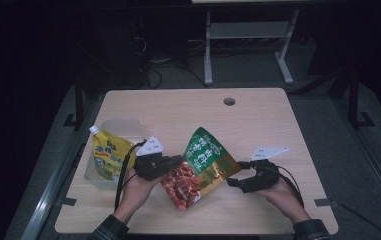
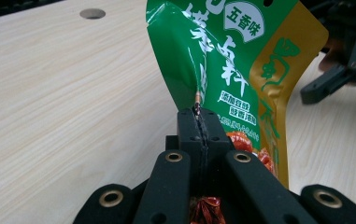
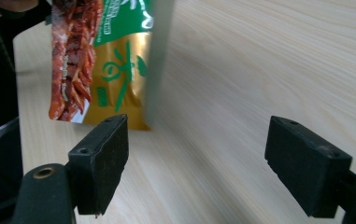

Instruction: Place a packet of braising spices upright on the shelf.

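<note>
One wooden desk [image 1: 258, 115] carries two packets: a green and gold snack pouch [image 1: 203, 167] held tilted off the surface near the middle of the front edge, and a yellow spouted pouch [image 1: 109, 154] lying in a clear tray [image 1: 120, 126] by the left edge. Of the two grippers, the left gripper [image 1: 178, 161] has its jaws clamped on the snack pouch's edge. The right gripper [image 1: 234, 181] sits just beside the pouch with jaws spread wide, gripping nothing.

A yellow spouted pouch [image 1: 106, 154] lies in a clear plastic container [image 1: 120, 126] near the left edge of the light wooden table [image 1: 258, 117]. A round cable hole [image 1: 229, 101] sits toward the table's far edge.
</note>
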